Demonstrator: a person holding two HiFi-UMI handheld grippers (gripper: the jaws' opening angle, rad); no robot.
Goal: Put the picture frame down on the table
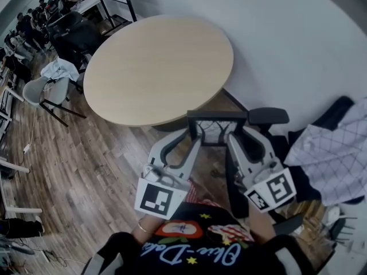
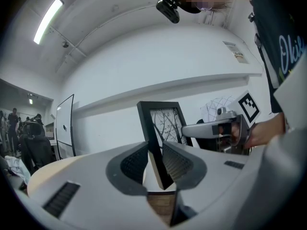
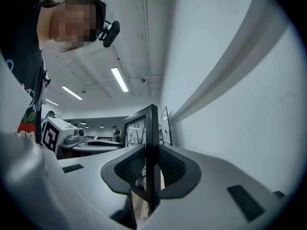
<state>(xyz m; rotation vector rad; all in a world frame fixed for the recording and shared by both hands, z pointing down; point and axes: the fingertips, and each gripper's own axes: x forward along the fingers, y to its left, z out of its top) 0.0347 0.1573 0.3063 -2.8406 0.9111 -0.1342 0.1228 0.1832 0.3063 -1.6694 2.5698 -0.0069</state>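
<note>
Pale script lettering is seen across the person's dark shirt. It is viewed upside down from the head camera and seems to begin "Blue-D", though it cannot be read with certainty. A black-and-white square marker is carried on each gripper's cube, and a small label is fixed to the white wall, its print too small to be read.

A round table with a pale wood top stands ahead on the wooden floor. A black office chair lies below and to the right of the grippers, and a checked cloth is draped further right. A grey chair is set at the table's left.

The picture frame is held upright in the air just off the table's near edge, over the office chair and clear of the tabletop. Its left side is clamped in the left gripper and its right side in the right gripper, the ribbed pads pressed against both faces. A thin black border is seen around a white print of bare black branches.
</note>
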